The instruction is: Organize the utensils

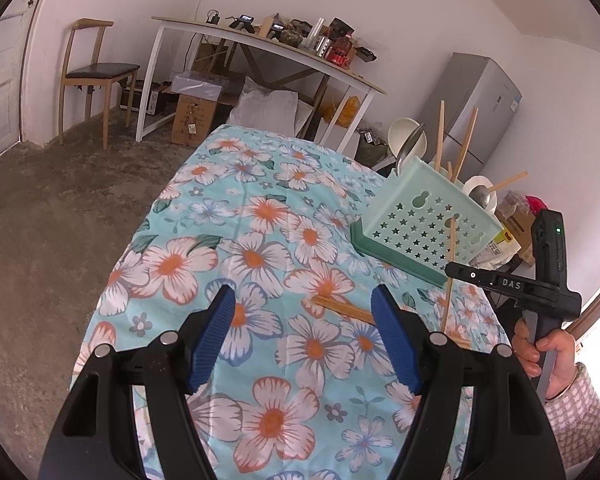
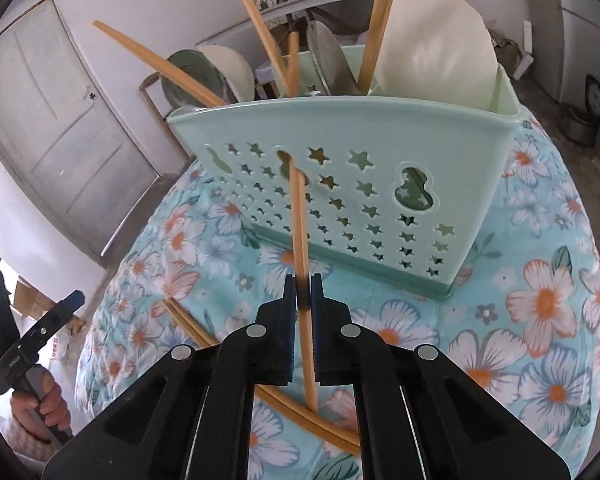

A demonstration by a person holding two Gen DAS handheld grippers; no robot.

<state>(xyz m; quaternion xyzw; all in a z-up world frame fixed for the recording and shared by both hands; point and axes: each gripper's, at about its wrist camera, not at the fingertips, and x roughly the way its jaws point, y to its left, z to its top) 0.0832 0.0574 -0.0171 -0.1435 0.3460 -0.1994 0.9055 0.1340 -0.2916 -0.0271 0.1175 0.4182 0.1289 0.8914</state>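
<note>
With the right gripper [image 2: 303, 294] clamped on a chopstick [image 2: 300, 224] at frame centre before the green caddy [image 2: 340, 128], and the left gripper [image 1: 304, 336] gaping empty, I'd lift high before tipping it in.

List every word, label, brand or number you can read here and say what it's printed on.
"DAS": white letters on the black body of the right gripper, left wrist view.
Cardboard box under the far table: dark print and a tag, too small to read.
Fridge: small sticker, unreadable.
Left gripper body, right wrist view: white marking, too blurred to read.
</note>
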